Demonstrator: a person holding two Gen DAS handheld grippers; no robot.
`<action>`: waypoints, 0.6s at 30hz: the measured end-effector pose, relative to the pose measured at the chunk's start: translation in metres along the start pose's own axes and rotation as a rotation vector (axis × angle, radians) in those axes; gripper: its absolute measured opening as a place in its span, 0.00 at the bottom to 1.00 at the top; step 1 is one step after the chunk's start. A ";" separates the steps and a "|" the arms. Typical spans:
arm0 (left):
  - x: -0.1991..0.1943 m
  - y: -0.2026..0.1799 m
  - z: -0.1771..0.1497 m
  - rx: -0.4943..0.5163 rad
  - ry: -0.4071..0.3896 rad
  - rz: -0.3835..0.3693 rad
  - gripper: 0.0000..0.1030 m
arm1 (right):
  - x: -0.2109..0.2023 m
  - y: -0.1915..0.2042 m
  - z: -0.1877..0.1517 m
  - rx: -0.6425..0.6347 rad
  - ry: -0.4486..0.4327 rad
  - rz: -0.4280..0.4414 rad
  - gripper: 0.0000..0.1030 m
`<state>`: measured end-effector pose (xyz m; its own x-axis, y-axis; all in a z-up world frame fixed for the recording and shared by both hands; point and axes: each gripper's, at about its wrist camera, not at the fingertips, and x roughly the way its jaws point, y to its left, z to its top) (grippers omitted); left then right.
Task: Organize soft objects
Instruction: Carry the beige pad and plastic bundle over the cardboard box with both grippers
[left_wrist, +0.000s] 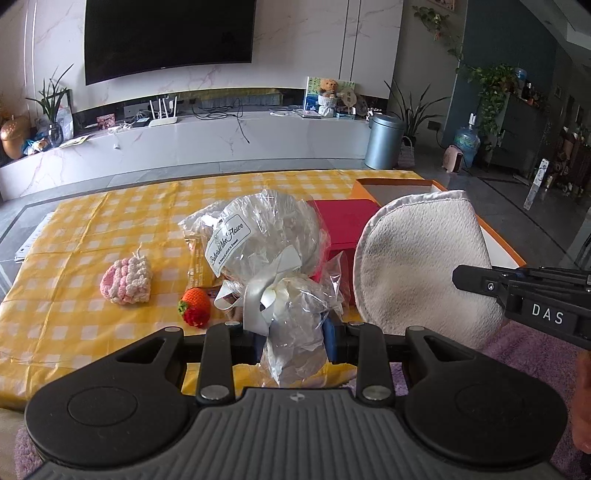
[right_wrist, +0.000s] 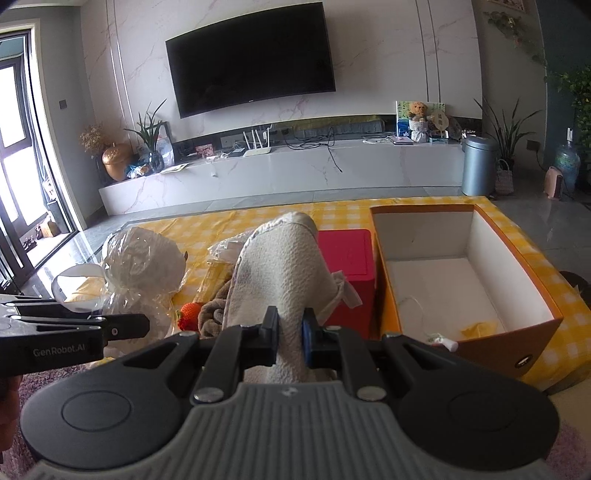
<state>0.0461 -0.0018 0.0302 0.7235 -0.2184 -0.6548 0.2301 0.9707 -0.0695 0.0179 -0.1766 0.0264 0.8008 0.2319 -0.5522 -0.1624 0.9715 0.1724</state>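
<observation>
Both pairs of jaws are closed on something soft. The left gripper (left_wrist: 295, 338) pinches the crinkly clear cellophane bundle tied with a white satin ribbon (left_wrist: 266, 258) by its gathered neck, so the bulky top stands upright above the fingers. The right gripper (right_wrist: 290, 338) squeezes the lower end of a cream towelling mitt with a satin-edged rim (right_wrist: 284, 273), pads pressed close — thin cloth needs little room.

Each hand carries its load above the yellow-and-white checked tablecloth (left_wrist: 92, 229), probably so neither drags over what lies there. To the right waits the open orange cardboard box with a white lining (right_wrist: 476, 243), nearly bare inside — the likely home for these things, I'd judge. Just left of it stands a red box (right_wrist: 347, 269).

Left on the cloth, near each other, lie a pink-and-white crocheted pouch (left_wrist: 126, 281) and a crocheted strawberry (left_wrist: 195, 307).
</observation>
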 end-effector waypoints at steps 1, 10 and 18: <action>0.002 -0.004 0.000 0.007 0.003 -0.008 0.34 | -0.002 -0.004 -0.001 0.009 -0.001 -0.003 0.10; 0.026 -0.048 0.023 0.095 0.014 -0.100 0.34 | -0.019 -0.053 0.011 0.087 -0.049 -0.044 0.10; 0.066 -0.095 0.063 0.228 0.051 -0.203 0.34 | -0.015 -0.099 0.040 0.063 -0.079 -0.099 0.11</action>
<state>0.1130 -0.1150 0.0414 0.6157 -0.3948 -0.6819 0.5112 0.8587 -0.0356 0.0446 -0.2787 0.0499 0.8542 0.1278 -0.5040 -0.0454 0.9840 0.1725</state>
